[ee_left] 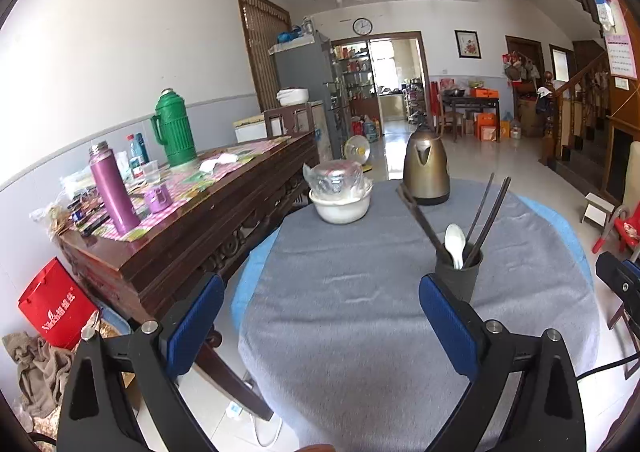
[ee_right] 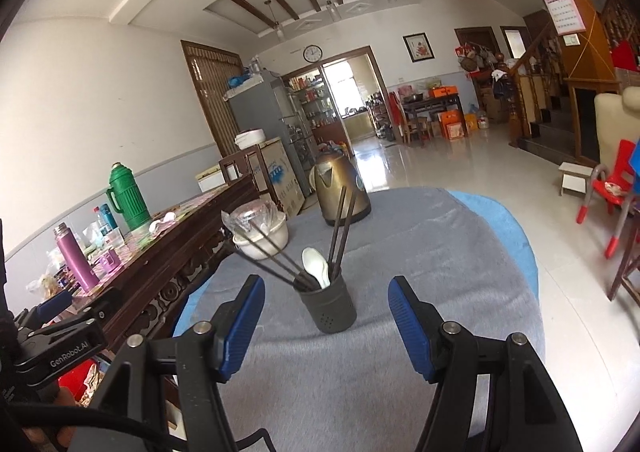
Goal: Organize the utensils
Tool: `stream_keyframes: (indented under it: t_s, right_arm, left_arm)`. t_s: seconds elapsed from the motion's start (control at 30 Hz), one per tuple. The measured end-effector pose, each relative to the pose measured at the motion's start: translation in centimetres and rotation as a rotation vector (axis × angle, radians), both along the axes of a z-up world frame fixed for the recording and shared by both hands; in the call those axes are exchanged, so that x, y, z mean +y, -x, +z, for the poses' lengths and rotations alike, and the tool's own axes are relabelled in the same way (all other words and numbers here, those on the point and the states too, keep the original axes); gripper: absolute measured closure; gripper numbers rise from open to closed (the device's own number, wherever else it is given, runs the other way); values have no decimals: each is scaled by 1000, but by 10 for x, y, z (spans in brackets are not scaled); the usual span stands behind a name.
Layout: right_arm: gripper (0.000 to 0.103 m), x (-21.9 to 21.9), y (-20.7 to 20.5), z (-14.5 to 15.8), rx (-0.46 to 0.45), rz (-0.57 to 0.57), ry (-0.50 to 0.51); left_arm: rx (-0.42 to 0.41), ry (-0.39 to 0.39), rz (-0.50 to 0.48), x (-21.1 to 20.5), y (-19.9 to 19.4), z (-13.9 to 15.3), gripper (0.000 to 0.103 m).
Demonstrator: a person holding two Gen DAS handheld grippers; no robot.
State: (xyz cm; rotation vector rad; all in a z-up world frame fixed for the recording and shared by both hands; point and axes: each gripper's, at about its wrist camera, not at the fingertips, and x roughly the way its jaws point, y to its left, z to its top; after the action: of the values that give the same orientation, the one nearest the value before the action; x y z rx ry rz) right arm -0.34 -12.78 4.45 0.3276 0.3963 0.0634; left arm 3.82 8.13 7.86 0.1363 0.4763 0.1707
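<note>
Grey cloth covers the round worktop (ee_right: 400, 352), giving a soft, non-slip base for everything on it. The dark cup (ee_right: 327, 306) stands upright near the middle of the cloth and serves as the collecting point: it holds the white spoon (ee_right: 316, 266) bowl-up and several dark chopsticks (ee_right: 340, 228), handles down so they lean against the rim and stay together. No loose utensil shows on the cloth, so the sorting appears complete.

The right hand-held gripper (ee_right: 326, 328) hangs just short of the cup with its jaws apart and nothing between them. The left hand-held gripper (ee_left: 320, 326) is likewise open and empty, with the cup (ee_left: 459, 278) beyond its right finger.

The kettle (ee_left: 426, 173) and the covered white bowl (ee_left: 340, 199) sit at the far edge, well apart from the cup, leaving room to work around it.
</note>
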Motion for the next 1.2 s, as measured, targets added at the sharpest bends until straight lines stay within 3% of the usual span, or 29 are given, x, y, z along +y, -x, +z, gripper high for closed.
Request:
stream_keyframes:
  t_s: [0.27,0.6,0.93,1.2]
  right_arm:
    - [35,12,-4,-16,63,-11,55]
    - [35,12,-12,-53,189,-29,116]
    - [35,14,-10,-49,165,-69,209]
    - [35,8,-7,-42,145,-79,211]
  left_arm:
    - [114,-29,-52,-9,5,-39,5]
    - [278,-1,-110,-24,-2,-83,5]
    - [291,5,-149,-30,1,-87,5]
    - [277,4,-150,-31,2,-84,5]
